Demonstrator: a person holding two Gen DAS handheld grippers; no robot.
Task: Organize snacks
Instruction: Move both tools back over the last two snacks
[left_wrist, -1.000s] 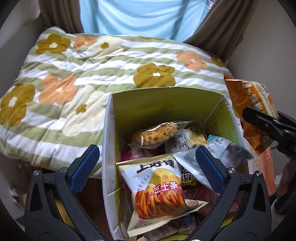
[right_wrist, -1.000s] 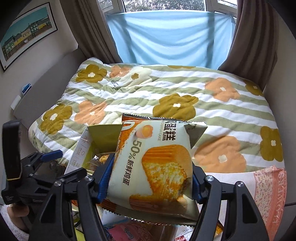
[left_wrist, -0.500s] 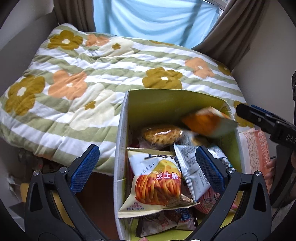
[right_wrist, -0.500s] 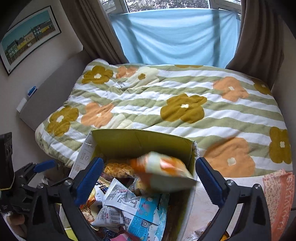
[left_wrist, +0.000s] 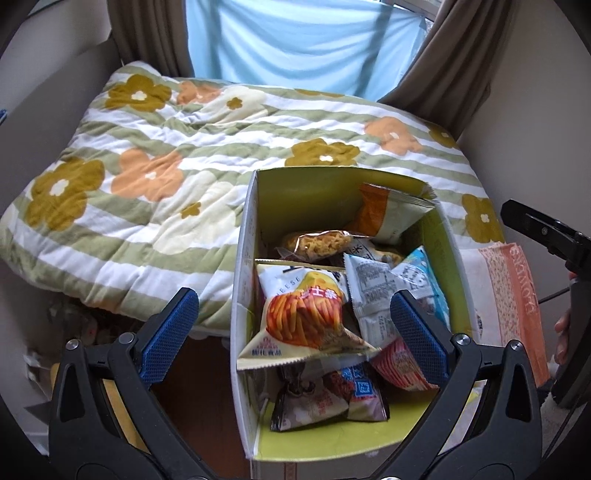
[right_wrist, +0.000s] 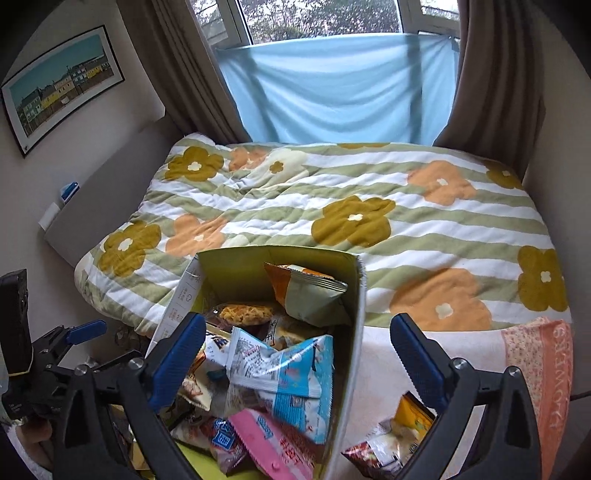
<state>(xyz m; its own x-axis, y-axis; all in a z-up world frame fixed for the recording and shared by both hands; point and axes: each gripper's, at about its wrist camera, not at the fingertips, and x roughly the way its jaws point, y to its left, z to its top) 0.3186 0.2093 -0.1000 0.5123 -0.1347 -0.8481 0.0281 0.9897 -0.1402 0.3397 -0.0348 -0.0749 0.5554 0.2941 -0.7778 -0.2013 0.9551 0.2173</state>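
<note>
Left gripper (left_wrist: 293, 328) spread wide with nothing between the blue pads, poised above the near end of the snack box (left_wrist: 248, 236). Right gripper (right_wrist: 297, 354) likewise spread wide and empty, straddling the box's right wall, one finger over the packets, the other over the pale cloth beside it.

Inside the box, green-lined and open-topped: cheese sticks bag (left_wrist: 303, 314) propped on top near the left wall, printed "CHEESE" with red Chinese characters too small to make out. Just right of it, white and blue packet (left_wrist: 384, 291) with fine print and a barcode, illegible. Behind, clear noodle snack packet (left_wrist: 317, 242). At the far right corner, orange and grey cake packet (left_wrist: 388, 214) leaning tilted against the box's back wall. Toward the near end, dark packet (left_wrist: 325, 400) with a QR code and a pink striped packet (left_wrist: 400, 365), partly hidden by the left gripper's finger.

Outside the box, right of its wall, loose snack packets (right_wrist: 391, 439) on the pale cloth, partly blocked by the right gripper's finger. Further right, peach towel (right_wrist: 554, 373) lettered "FLOWERS". Beyond the box, floral striped quilt (right_wrist: 332, 192) across the bed, blue sheet (right_wrist: 332, 88) hung over the window, framed picture (right_wrist: 62, 85) of coloured houses on the left wall.
</note>
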